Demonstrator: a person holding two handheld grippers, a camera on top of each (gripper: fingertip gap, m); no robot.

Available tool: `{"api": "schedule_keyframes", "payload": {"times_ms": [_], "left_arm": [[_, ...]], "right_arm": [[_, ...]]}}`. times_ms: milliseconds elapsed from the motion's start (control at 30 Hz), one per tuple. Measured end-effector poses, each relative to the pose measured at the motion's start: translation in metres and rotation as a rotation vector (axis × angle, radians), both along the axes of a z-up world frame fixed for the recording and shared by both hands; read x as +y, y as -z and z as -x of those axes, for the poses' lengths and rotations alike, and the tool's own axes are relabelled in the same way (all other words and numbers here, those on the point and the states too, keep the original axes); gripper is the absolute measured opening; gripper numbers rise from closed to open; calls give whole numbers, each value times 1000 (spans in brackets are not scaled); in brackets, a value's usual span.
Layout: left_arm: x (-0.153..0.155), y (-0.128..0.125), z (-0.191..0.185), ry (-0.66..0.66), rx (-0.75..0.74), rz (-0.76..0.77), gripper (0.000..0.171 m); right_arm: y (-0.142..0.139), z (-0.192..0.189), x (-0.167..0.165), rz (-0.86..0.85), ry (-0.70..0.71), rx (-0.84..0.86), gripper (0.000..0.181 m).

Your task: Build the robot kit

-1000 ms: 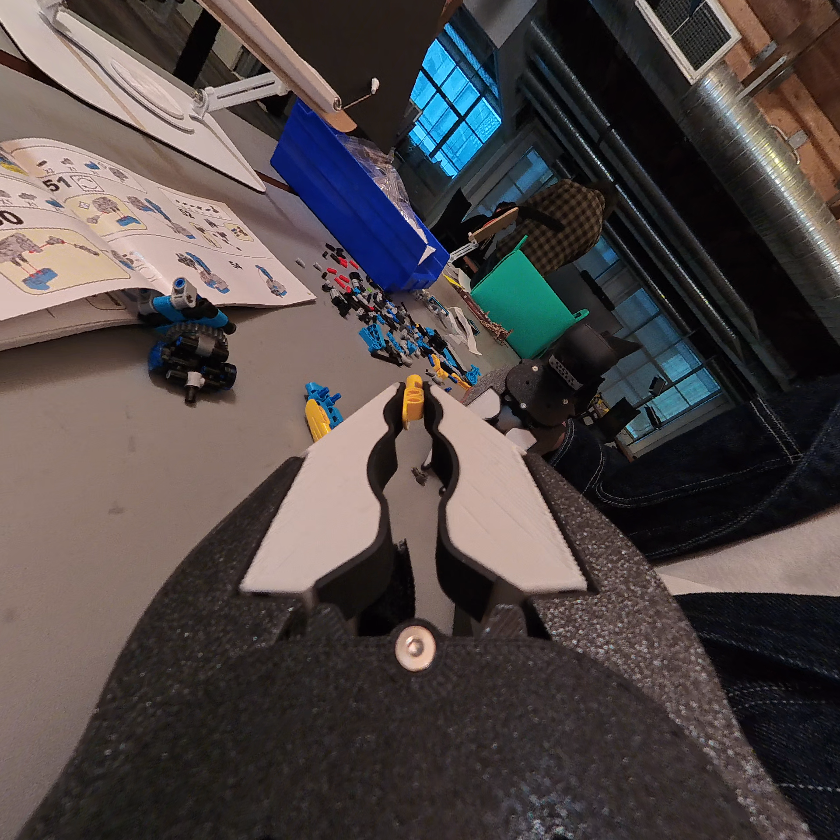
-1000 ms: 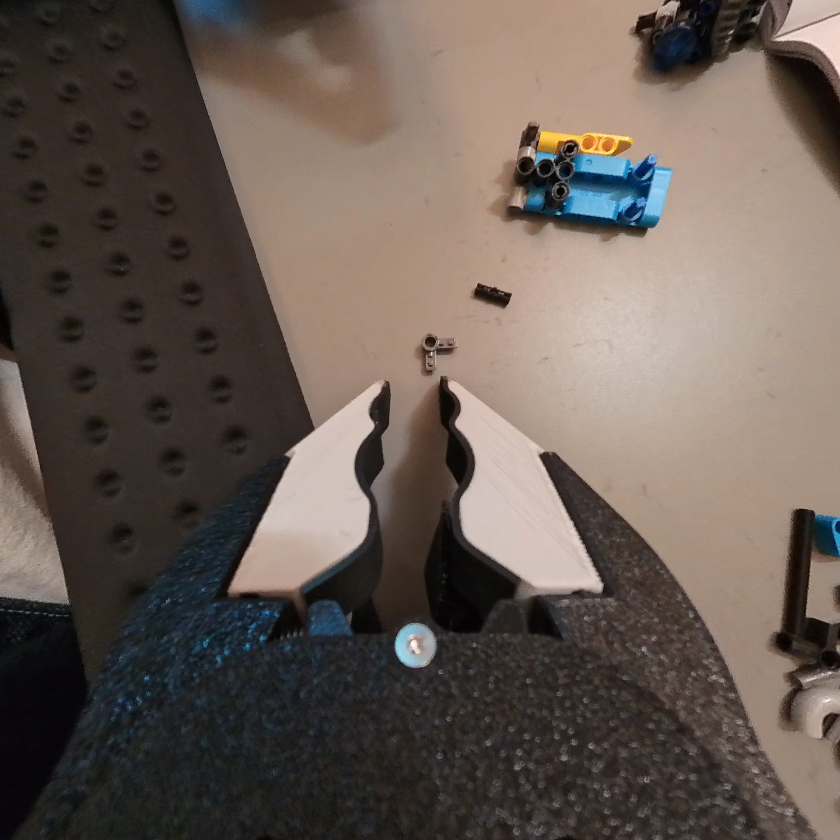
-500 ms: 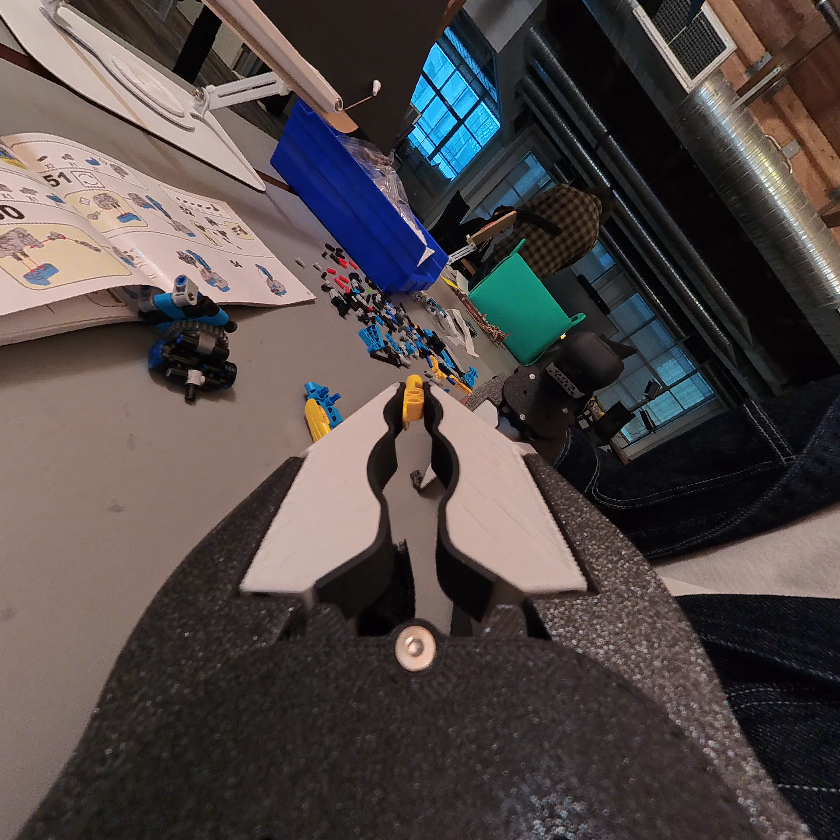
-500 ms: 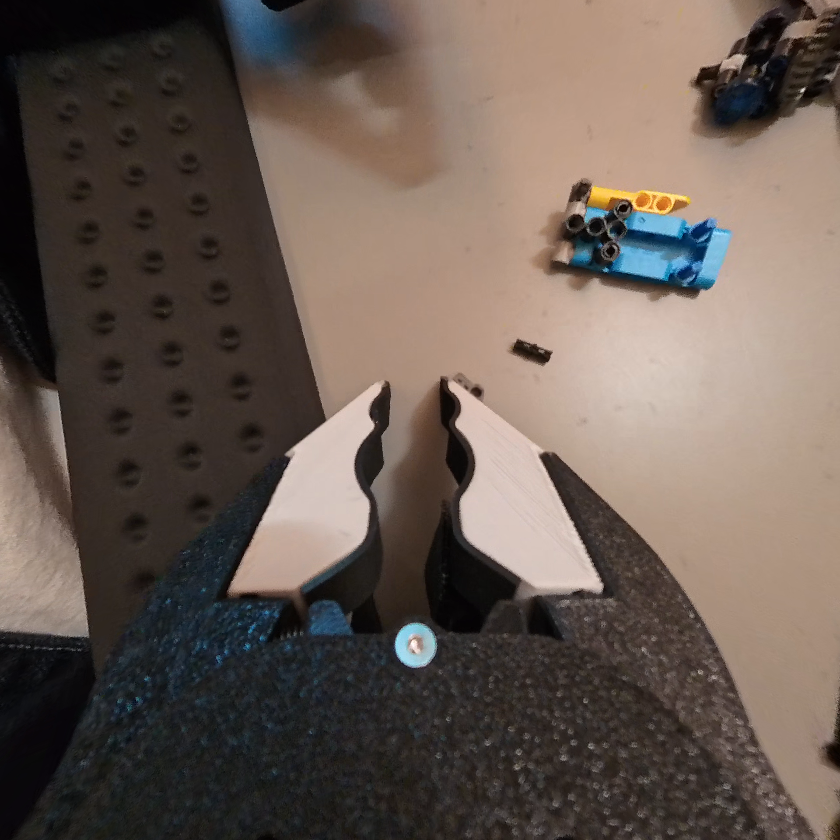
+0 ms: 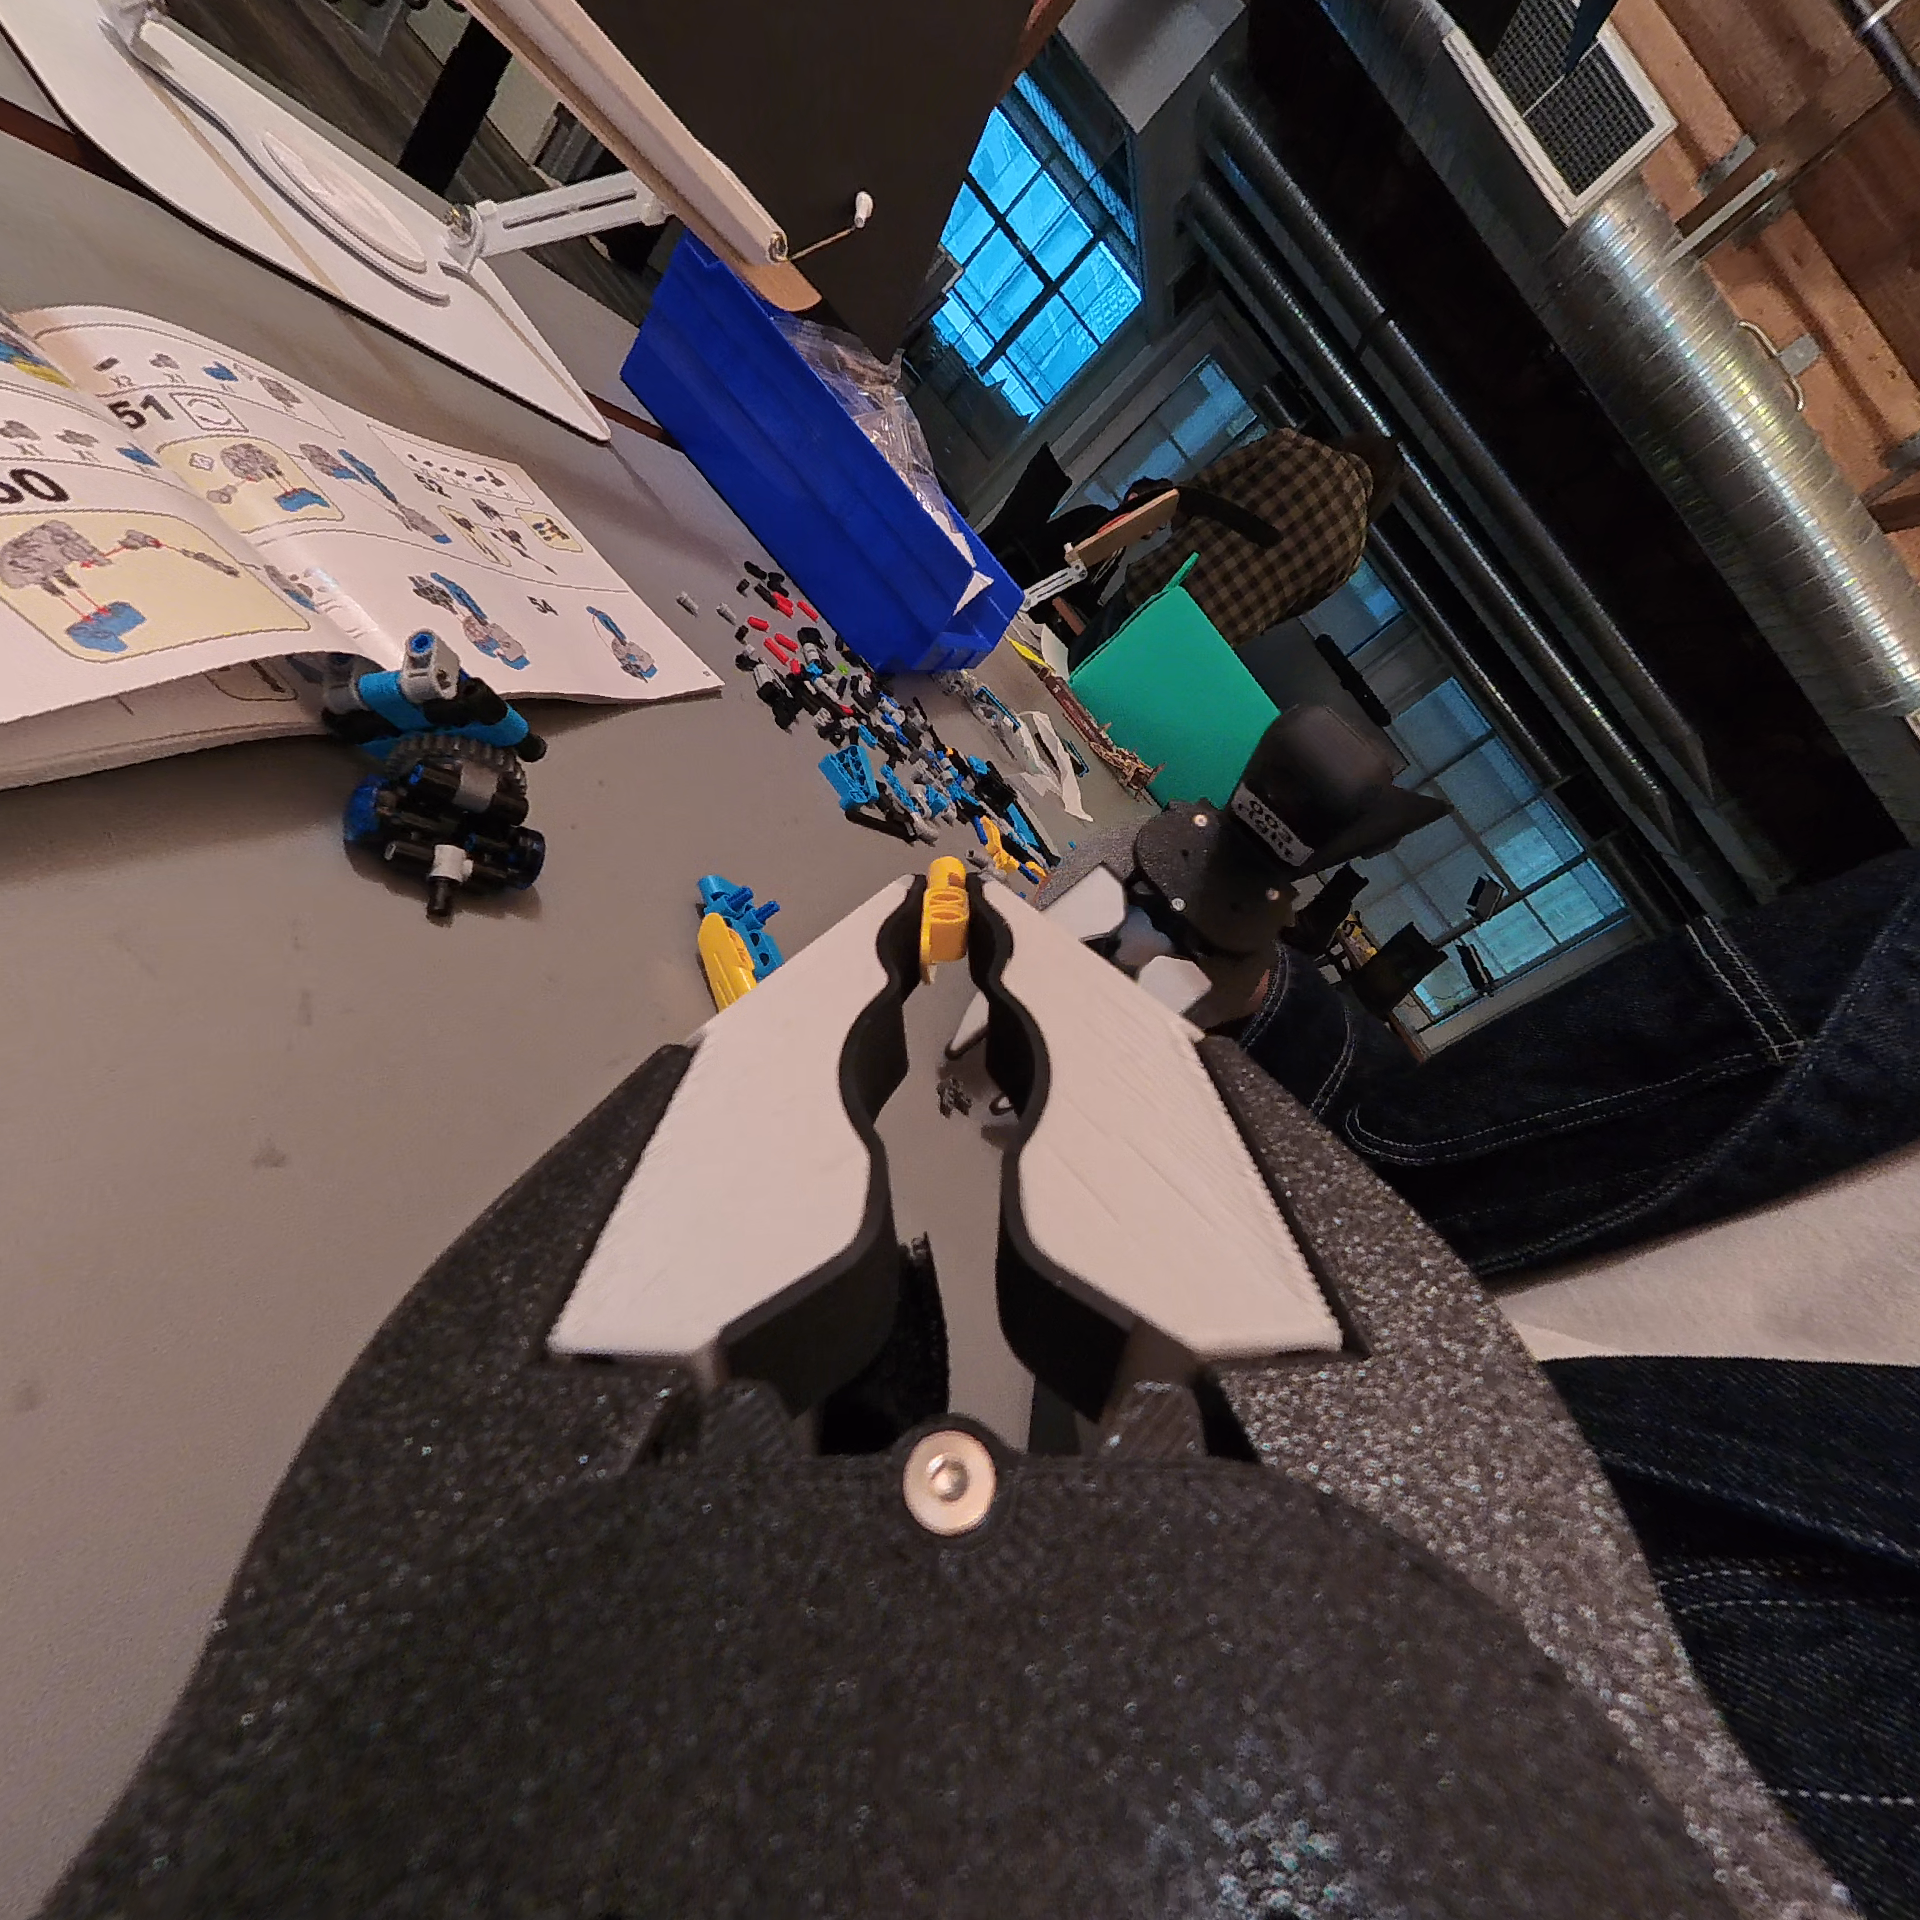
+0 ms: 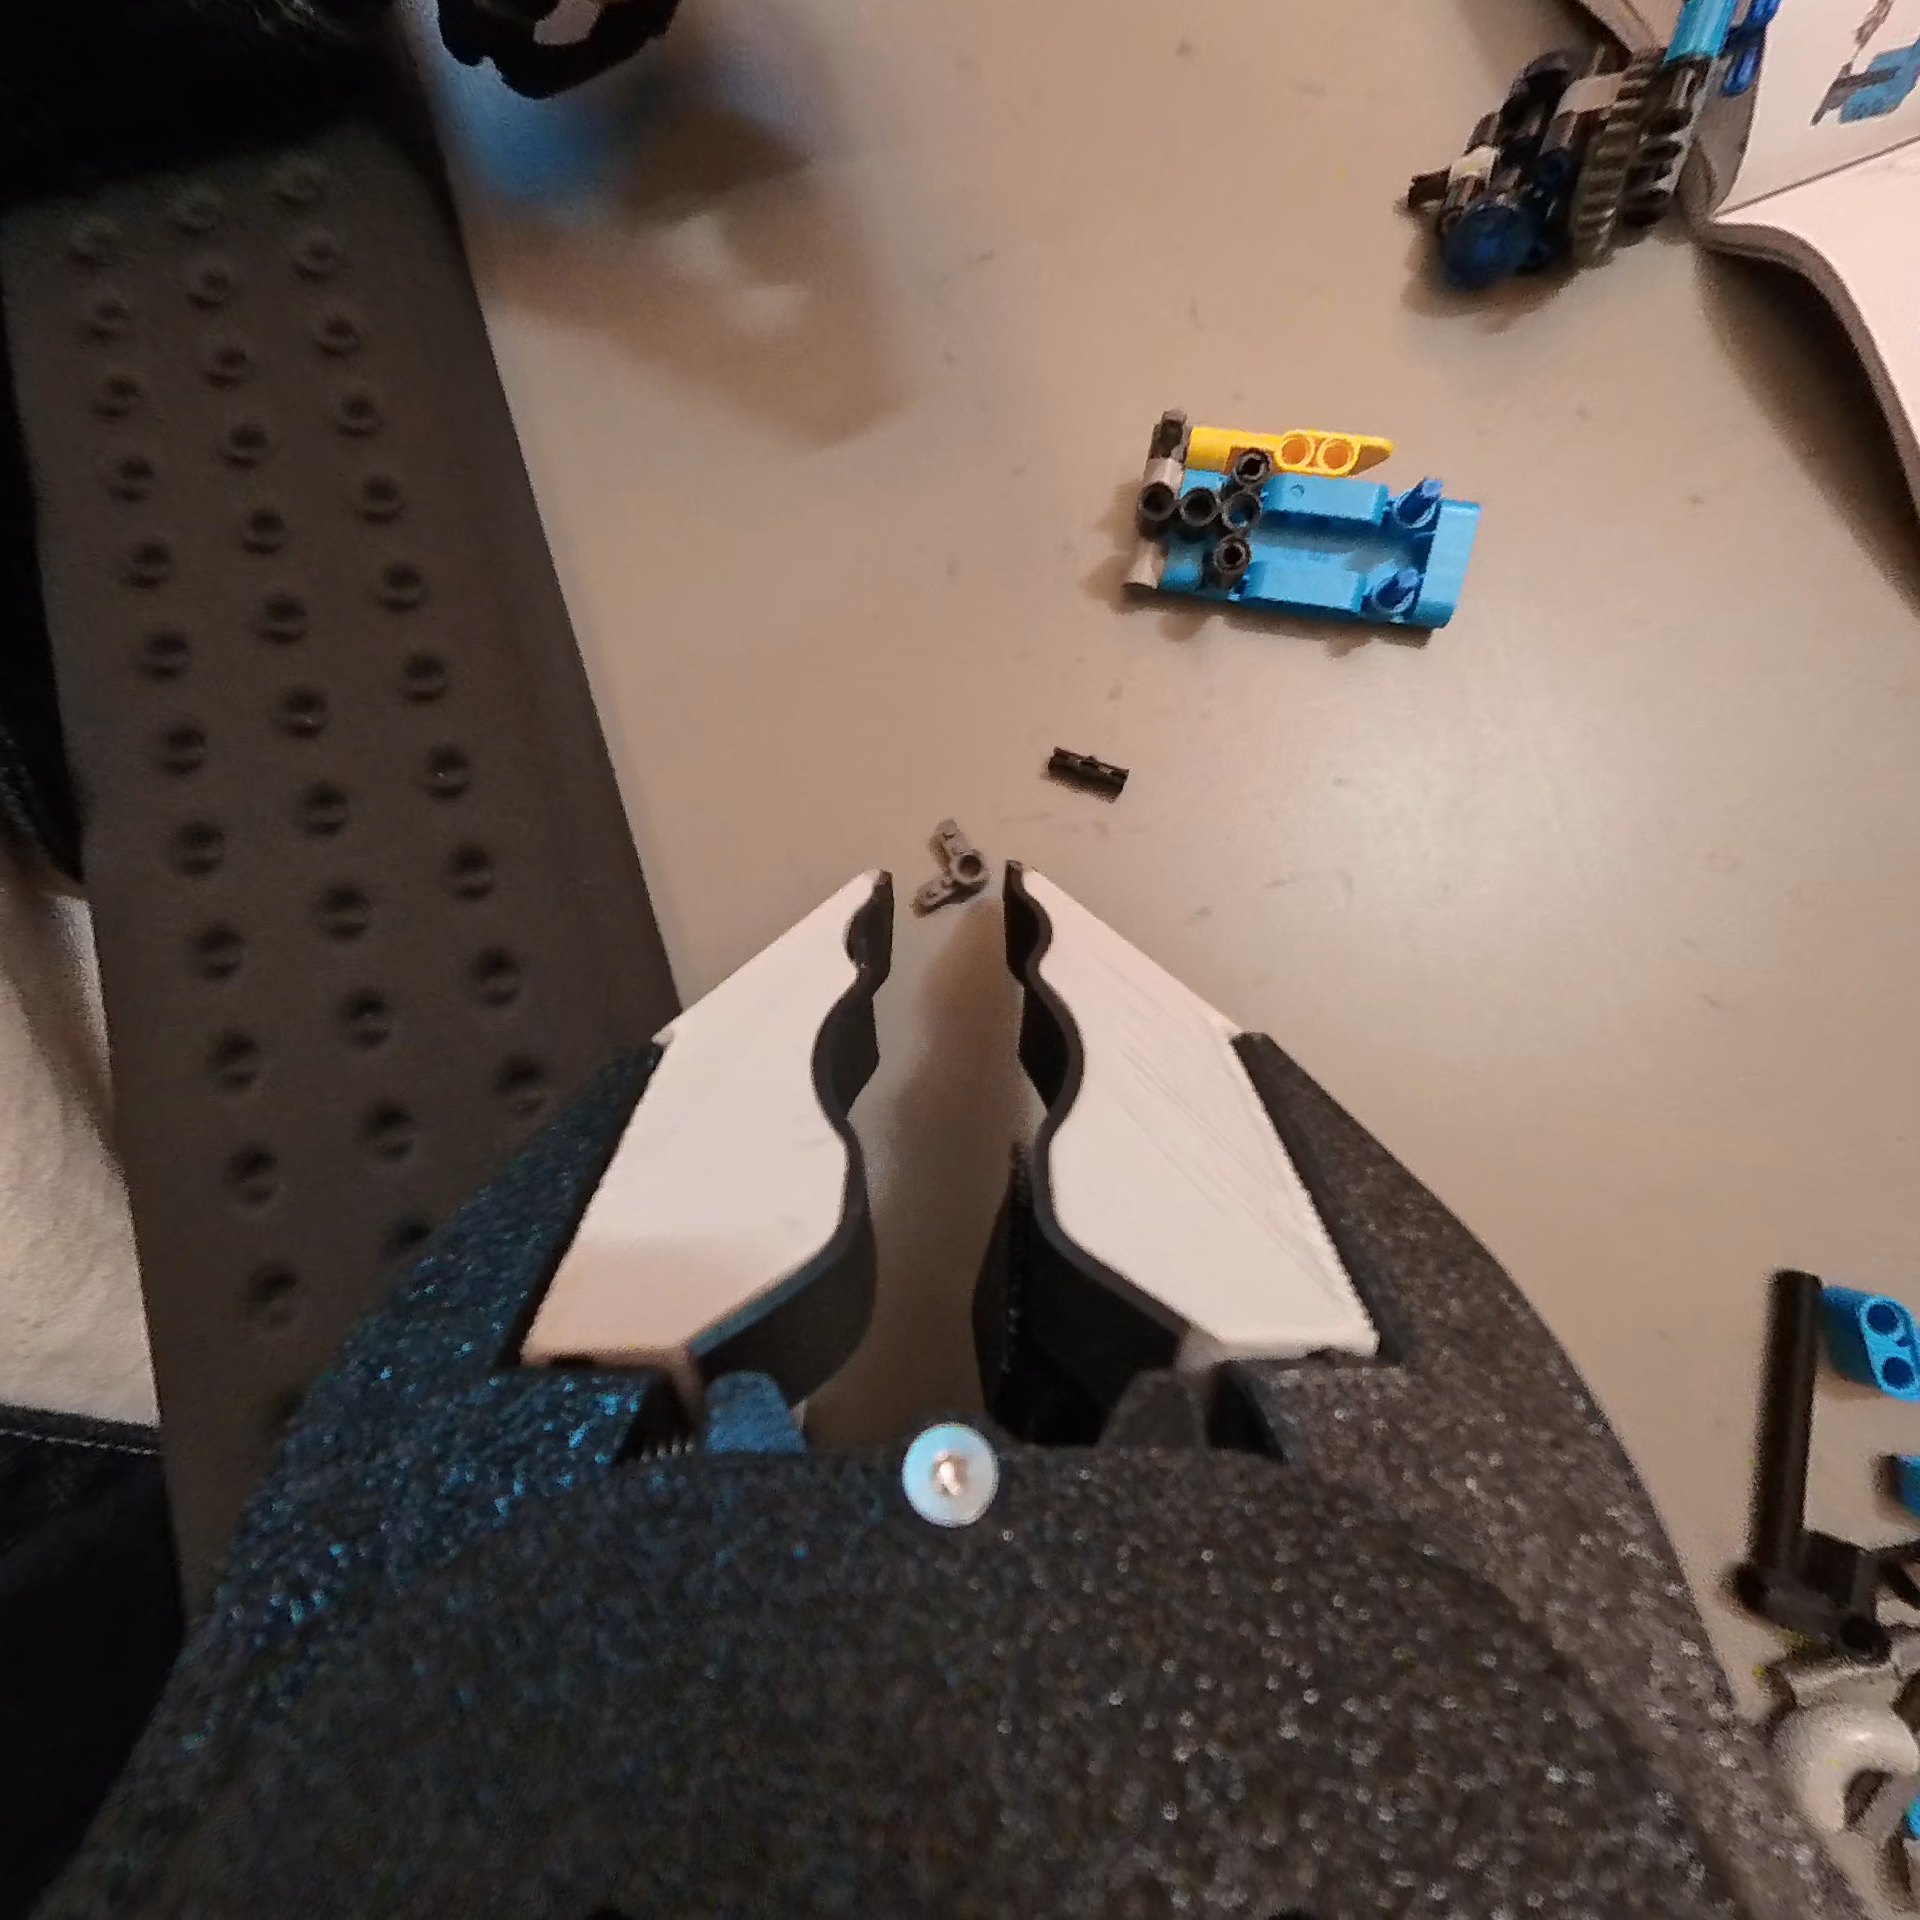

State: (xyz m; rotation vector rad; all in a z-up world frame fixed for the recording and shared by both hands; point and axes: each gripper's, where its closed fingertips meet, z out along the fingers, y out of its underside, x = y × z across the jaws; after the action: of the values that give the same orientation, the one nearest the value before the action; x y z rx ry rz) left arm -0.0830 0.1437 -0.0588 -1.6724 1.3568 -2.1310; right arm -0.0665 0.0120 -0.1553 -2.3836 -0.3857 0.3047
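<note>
My left gripper (image 5: 943, 902) is shut on a small yellow brick piece (image 5: 943, 914), held at its fingertips above the grey table (image 5: 260, 1091). My right gripper (image 6: 948, 883) is open and empty, its tips on either side of a small dark grey connector (image 6: 953, 878) lying on the table. A short black pin (image 6: 1087, 774) lies just beyond it. Farther off sits a blue and yellow sub-assembly (image 6: 1299, 530) with black pins; it also shows in the left wrist view (image 5: 732, 935). The right gripper shows in the left wrist view (image 5: 1174, 914).
A black and blue geared model (image 5: 447, 779) sits by an open instruction booklet (image 5: 260, 520). Several loose small pieces (image 5: 883, 748) lie before a blue bin (image 5: 810, 488). A dark perforated strip (image 6: 281, 727) runs along the table's edge. Black and blue parts (image 6: 1829, 1455) lie at right. My right fingertips sit around 15 cm from my left ones.
The right gripper has shifted over the table, so the grey connector, hidden behind a finger half a second ago, now lies between its tips, turned from before. The left gripper holds steady.
</note>
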Motion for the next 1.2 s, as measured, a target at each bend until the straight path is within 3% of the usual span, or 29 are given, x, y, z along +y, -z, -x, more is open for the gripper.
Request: {"api": "schedule_keyframes", "payload": {"times_ms": [267,633,1200], "left_arm": [[-2,0,1,11,1,1,7],[-2,0,1,11,0,6,7],[-6,0,2,27,1,3,7]], "right_arm": [[4,-1,0,33,-38,86,19],[6,26,-1,51,-100,82,17],[8,24,9,56,-77,47,13]]}}
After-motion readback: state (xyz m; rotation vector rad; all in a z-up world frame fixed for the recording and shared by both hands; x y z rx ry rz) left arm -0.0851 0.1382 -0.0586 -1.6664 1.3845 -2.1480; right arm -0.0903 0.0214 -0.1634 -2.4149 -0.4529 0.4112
